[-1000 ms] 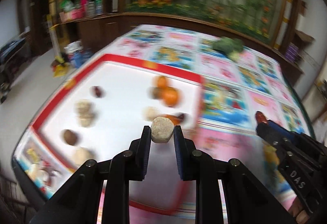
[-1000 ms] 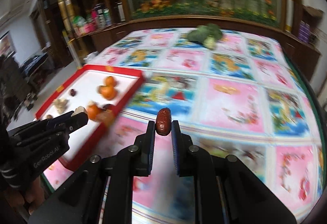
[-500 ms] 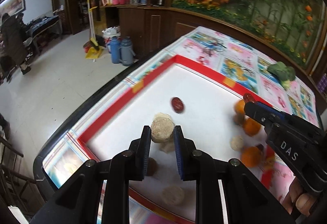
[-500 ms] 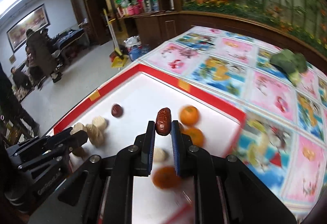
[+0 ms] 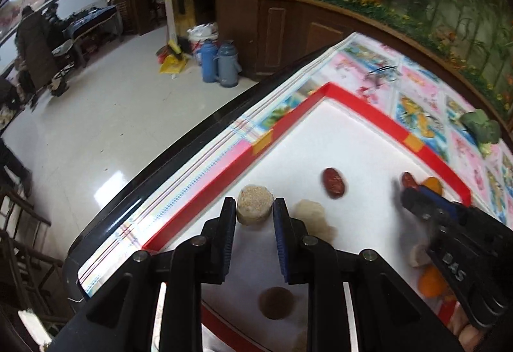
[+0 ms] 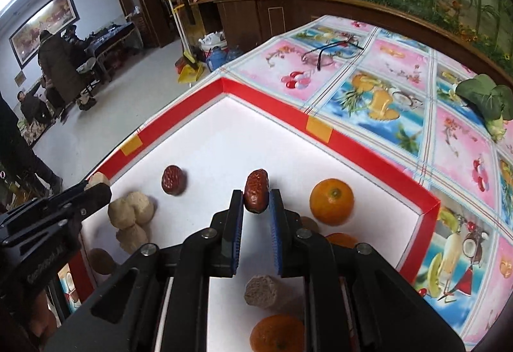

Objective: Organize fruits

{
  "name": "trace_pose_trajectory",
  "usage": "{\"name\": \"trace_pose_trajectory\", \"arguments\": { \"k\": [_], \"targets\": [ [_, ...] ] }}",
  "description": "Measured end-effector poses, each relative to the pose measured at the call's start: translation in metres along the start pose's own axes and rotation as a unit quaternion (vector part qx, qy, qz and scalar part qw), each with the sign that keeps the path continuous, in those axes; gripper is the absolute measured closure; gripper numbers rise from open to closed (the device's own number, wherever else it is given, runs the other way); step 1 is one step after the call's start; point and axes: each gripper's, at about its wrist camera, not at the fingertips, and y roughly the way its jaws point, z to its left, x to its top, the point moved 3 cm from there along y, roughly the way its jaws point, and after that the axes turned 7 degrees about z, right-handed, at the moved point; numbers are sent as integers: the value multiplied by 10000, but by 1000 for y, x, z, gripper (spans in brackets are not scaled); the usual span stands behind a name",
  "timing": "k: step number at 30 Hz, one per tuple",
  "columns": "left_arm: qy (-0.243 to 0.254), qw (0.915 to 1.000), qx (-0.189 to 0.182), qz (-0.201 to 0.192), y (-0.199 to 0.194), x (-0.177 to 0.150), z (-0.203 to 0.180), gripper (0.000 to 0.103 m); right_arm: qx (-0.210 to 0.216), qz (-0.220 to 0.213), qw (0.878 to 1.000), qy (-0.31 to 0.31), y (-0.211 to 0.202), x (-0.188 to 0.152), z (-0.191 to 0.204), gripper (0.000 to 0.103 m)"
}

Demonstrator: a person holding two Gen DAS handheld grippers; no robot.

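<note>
Left wrist view: left gripper [image 5: 255, 218] over the red-rimmed tray [image 5: 362, 109], near its 9 o'clock edge. Beige puck [image 5: 255, 205] sits between the pads; jaws have just been easing apart, with a thin gap at the 3 o'clock pad, so the puck looks let go, probably released beside the pale lump [image 5: 312, 217] at 3 o'clock to group like with like. Loose red date [image 5: 334, 182] lies at 1 o'clock. Right gripper [image 5: 408, 188] enters from 3 o'clock

Right wrist view: right gripper [image 6: 255, 202] clenched on a held red date [image 6: 256, 194], poised above the white tray floor; the loose red date [image 6: 173, 180] at 10 o'clock is its likely partner. Orange [image 6: 331, 201] at 3 o'clock, well apart from the dates: sorting by kind, I judge. Left gripper [image 6: 97, 188] at 9 o'clock
</note>
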Motion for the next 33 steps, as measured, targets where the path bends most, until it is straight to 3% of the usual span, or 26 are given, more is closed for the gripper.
{"name": "trace_pose_trajectory", "arguments": {
  "k": [3, 4, 6, 8, 10, 12, 16, 18, 20, 21, 22, 24, 27, 33],
  "targets": [
    [-56, 9999, 65, 118, 5, 0, 3, 60, -32, 93, 9999, -76, 3, -1, 3, 85],
    [-82, 9999, 111, 78, 4, -1, 5, 45, -96, 132, 9998, -100, 4, -2, 4, 85],
    [-89, 9999, -62, 116, 3, -2, 5, 33, -148, 101, 9998, -128, 3, -3, 4, 84],
    [-90, 9999, -15, 110, 1, -4, 5, 32, -199, 100, 9997, -126, 1, -4, 4, 68],
    [-85, 9999, 4, 91, -3, -6, 5, 26, -202, 51, 9997, -125, -3, -4, 3, 43],
    [-140, 9999, -54, 23, -10, -6, 6, 26, -334, -105, 9993, -151, -15, -6, 4, 35],
    [-152, 9994, -241, -206, -31, -10, 5, 26, -400, -420, 9982, -128, -44, -12, 0, 28],
    [-116, 9991, -278, -285, -40, -14, 3, 19, -508, -600, 9968, -133, -63, -18, -5, 22],
    [6, 9987, -349, -376, -49, -19, 0, 19, -585, -748, 9953, -171, -82, -29, -10, 15],
    [78, 9983, -375, -438, -54, -22, -2, 17, -608, -784, 9949, -203, -88, -33, -13, 5],
    [127, 9979, -404, -492, -57, -25, -3, 10, -663, -826, 9940, -276, -96, -40, -15, 0],
    [132, 9976, -430, -535, -62, -32, -5, 1, -731, -824, 9930, -427, -113, -59, -21, 0],
    [174, 9962, -508, -679, -69, -43, -10, 1, -658, -787, 9934, -509, -127, -82, -25, 0],
    [220, 9969, -430, -613, -72, -49, -20, 0, -600, -871, 9921, -679, -146, -114, -20, 0]
  ]
}}
